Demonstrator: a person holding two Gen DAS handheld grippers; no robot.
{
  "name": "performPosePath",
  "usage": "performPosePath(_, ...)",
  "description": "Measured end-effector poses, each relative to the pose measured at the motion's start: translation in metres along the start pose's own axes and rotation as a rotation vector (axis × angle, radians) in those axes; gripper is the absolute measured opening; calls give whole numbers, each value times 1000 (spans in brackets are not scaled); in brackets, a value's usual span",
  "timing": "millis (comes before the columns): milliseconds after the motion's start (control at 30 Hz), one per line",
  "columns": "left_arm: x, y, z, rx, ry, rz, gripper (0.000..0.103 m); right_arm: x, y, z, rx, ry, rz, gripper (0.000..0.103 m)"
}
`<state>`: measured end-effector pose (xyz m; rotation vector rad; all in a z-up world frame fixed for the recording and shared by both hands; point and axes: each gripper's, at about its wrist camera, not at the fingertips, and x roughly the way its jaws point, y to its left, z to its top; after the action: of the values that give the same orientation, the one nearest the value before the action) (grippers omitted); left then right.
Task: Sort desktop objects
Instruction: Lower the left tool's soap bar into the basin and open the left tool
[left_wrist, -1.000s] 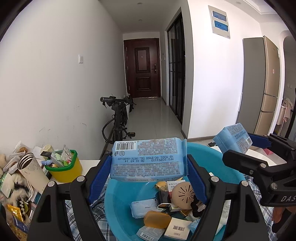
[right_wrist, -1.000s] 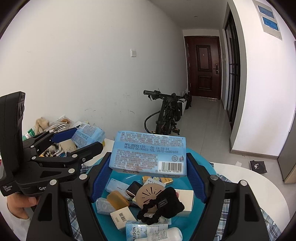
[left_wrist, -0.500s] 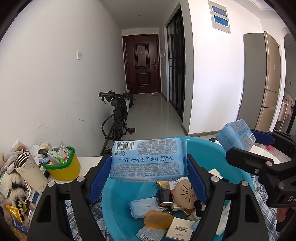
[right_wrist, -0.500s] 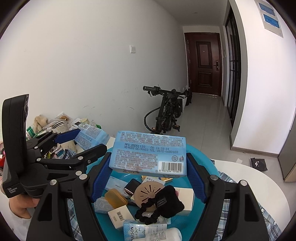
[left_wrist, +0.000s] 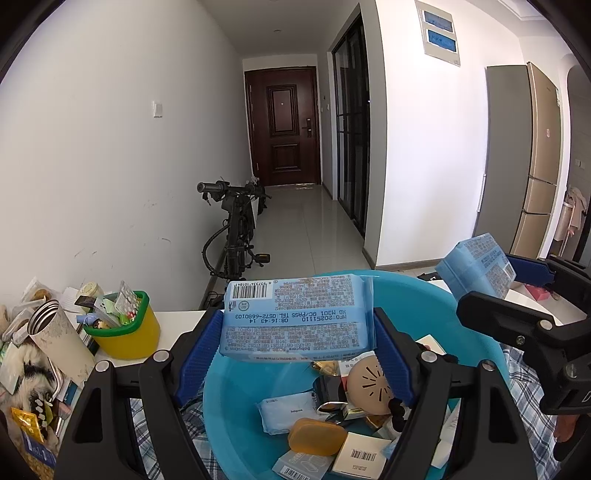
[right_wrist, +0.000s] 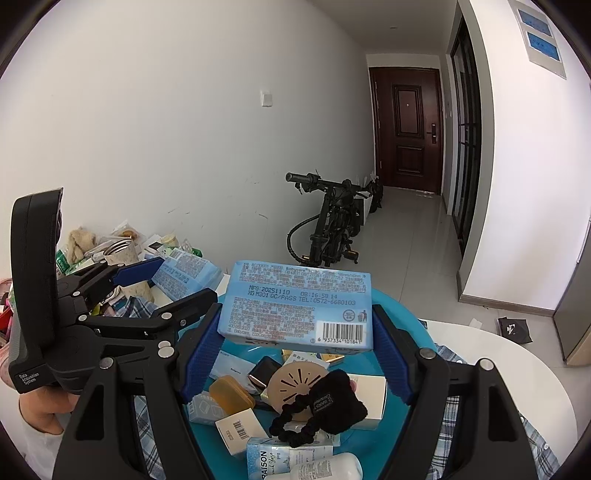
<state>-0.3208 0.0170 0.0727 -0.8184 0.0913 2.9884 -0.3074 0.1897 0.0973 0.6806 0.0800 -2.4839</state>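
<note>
My left gripper (left_wrist: 295, 343) is shut on a light blue wipes pack (left_wrist: 295, 317), held above the blue basin (left_wrist: 236, 398). My right gripper (right_wrist: 295, 332) is shut on a second light blue wipes pack (right_wrist: 295, 306), also above the basin (right_wrist: 402, 306). The right gripper and its pack (left_wrist: 476, 266) show at the right of the left wrist view. The left gripper and its pack (right_wrist: 184, 273) show at the left of the right wrist view. The basin holds several small items: an orange soap case (left_wrist: 314, 435), a round beige disc (right_wrist: 295, 380), a black scrunchie (right_wrist: 321, 410), small boxes.
A yellow and green cup of small items (left_wrist: 125, 325), a metal-rimmed tumbler (left_wrist: 55, 339) and clutter stand at the left on the white table (right_wrist: 509, 369). A checked cloth (right_wrist: 454, 417) lies under the basin. A folding bike (left_wrist: 236, 229) stands by the wall.
Both grippers with their packs have drifted slightly; the view shifts a little over the basin. The grips stay the same.
</note>
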Motion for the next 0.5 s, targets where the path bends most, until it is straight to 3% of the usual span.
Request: performPosePath(500, -1, 4, 2, -5, -3, 8, 81, 4, 1, 0, -6, 3, -2, 75)
